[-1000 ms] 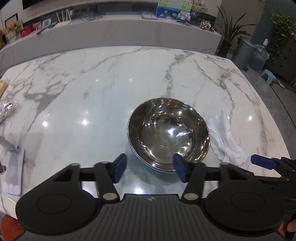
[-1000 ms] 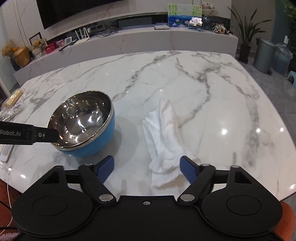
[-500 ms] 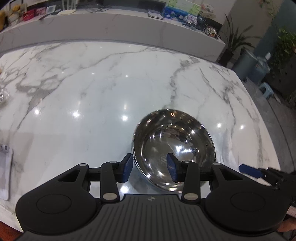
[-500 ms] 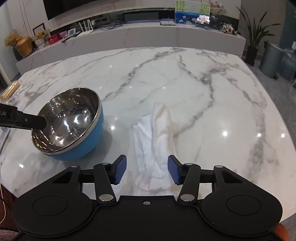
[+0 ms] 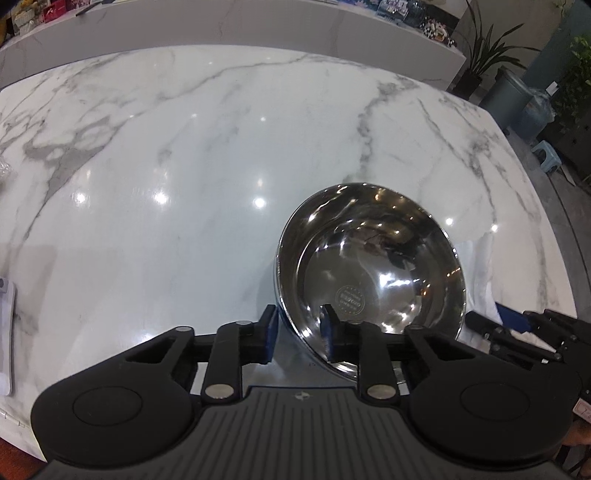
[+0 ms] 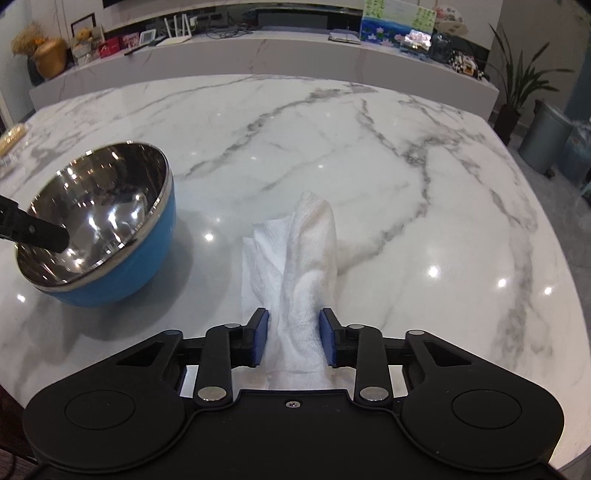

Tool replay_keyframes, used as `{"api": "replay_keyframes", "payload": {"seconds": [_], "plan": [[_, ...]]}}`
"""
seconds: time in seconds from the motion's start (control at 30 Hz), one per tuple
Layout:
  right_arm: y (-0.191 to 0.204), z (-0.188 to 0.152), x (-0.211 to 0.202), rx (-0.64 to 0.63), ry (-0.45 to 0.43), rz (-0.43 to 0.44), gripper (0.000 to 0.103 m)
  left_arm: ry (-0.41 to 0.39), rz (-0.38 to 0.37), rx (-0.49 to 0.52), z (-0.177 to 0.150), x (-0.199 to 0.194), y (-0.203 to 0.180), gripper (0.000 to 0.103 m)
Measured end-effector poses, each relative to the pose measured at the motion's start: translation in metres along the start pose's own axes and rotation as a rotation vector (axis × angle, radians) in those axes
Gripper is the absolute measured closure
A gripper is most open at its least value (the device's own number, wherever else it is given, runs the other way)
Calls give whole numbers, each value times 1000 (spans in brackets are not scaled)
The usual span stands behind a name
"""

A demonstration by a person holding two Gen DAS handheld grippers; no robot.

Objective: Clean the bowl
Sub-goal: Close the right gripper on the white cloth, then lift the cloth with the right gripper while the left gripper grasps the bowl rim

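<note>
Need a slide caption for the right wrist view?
Right gripper jaws closing on white towel beside tilted blue steel bowl.

Left hand-held gripper (image 5: 298,334) straddling rim, right hand-held gripper (image 6: 293,341) pinching

left gripper (image 5: 297,334) | right gripper (image 6: 293,341) | black frames | blue pads | silver rivets

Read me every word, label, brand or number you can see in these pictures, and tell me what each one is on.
No text can be read for certain.
Round stamp in the bottom of the bowl: lettering too small and blurred to read.
Green and blue sign on the far counter: rows of characters, too small to read.
Red box on the counter: a mark, blurred.
Emblem on the left gripper's body: a small symbol, no words.
</note>
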State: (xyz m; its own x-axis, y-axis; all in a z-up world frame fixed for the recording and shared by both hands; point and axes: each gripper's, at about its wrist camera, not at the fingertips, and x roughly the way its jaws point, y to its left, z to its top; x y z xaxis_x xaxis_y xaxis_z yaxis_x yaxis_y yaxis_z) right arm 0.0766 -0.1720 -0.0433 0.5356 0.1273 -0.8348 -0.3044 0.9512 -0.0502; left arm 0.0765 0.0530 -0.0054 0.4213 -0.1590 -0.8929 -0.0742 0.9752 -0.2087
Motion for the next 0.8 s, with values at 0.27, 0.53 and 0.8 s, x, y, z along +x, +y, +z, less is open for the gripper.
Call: {"api": "replay_keyframes", "payload": {"seconds": [0.27, 0.53, 0.8], "plan": [[-9, 9, -7, 53, -1, 39, 91, 12, -8, 0, -4, 2, -2, 84], [-14, 32, -59, 100, -82, 205, 91, 10, -18, 17, -7, 2, -10, 85], [18, 54, -75, -38, -57, 316, 91, 3, -6, 28, -8, 2, -14, 85]]}}
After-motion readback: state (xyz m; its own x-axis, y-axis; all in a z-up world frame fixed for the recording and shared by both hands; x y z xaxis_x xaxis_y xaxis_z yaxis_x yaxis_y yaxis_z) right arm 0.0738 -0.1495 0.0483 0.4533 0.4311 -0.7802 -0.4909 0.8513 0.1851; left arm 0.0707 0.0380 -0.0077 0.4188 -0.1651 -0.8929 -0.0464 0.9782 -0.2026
